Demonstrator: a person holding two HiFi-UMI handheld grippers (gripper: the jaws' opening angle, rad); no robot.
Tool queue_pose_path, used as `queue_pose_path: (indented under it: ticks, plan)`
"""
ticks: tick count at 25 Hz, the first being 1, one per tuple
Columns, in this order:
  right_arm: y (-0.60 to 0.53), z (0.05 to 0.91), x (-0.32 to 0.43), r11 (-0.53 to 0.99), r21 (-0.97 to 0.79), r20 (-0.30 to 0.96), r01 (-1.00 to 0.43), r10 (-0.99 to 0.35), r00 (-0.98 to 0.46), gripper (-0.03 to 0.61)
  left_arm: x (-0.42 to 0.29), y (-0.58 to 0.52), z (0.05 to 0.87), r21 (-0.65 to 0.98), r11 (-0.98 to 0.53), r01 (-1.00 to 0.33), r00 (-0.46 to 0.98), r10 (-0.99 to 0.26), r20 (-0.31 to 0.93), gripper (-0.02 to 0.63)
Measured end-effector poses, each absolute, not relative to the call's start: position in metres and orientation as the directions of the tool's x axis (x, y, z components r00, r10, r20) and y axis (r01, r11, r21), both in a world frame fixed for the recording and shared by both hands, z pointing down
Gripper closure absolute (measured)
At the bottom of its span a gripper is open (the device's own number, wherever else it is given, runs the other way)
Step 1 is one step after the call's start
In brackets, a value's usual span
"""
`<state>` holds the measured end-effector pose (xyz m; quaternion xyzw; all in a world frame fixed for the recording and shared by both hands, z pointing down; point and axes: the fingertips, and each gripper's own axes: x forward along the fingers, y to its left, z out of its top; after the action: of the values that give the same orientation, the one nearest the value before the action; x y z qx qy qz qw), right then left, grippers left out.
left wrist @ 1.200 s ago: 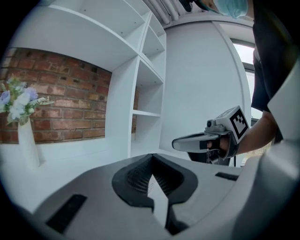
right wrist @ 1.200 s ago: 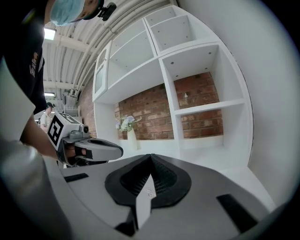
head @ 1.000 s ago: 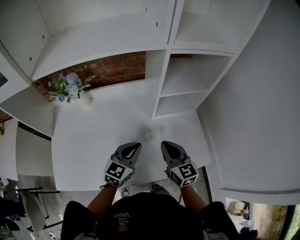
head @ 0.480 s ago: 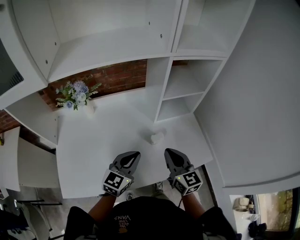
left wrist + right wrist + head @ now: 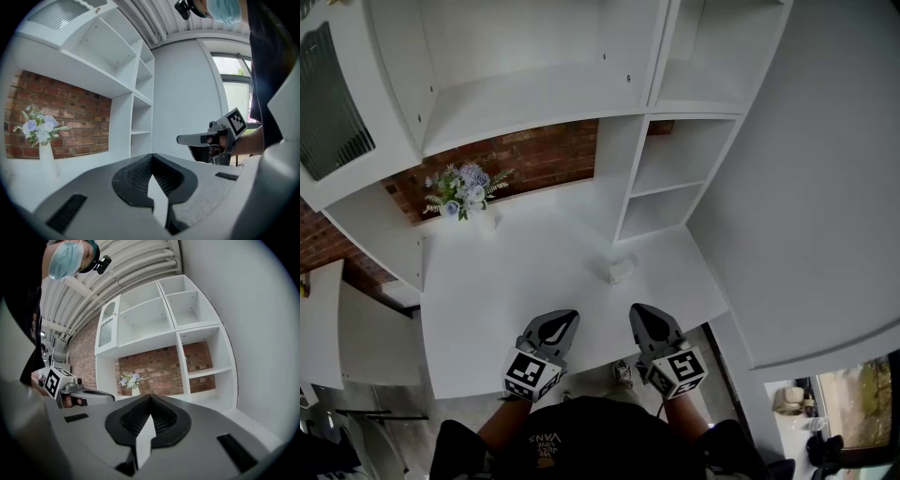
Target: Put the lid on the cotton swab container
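Open desk [image 5: 506, 291] ahead; container [image 5: 619, 270] centre; vase [image 5: 485, 222] far-left; shelves [image 5: 630, 183] behind.

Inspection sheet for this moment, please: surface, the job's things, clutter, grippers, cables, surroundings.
Surface: white table, mostly bare.
Job's things: cotton swab container, small and pale, near the table's far right; too small to tell whether its lid is on.
Clutter: vase of flowers at the far left corner.
Grippers: left gripper and right gripper over the near edge, both shut and empty, apart from the container.
Cables: nothing seen.
Surroundings: empty white shelving, brick wall behind.
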<state>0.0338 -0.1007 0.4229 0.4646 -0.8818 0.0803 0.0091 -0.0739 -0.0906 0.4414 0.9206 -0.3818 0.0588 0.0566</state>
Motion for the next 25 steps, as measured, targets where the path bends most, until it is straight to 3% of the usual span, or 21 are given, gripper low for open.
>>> queue_pose_path:
  ticks: [25]
  plan:
    - [-0.023,0.424,0.007,0.502,-0.126,0.073,-0.856,-0.856,-0.512,0.579,-0.097,-0.018,0.441,0.035,-0.767,-0.640,0.763,-0.630,0.141,0.607]
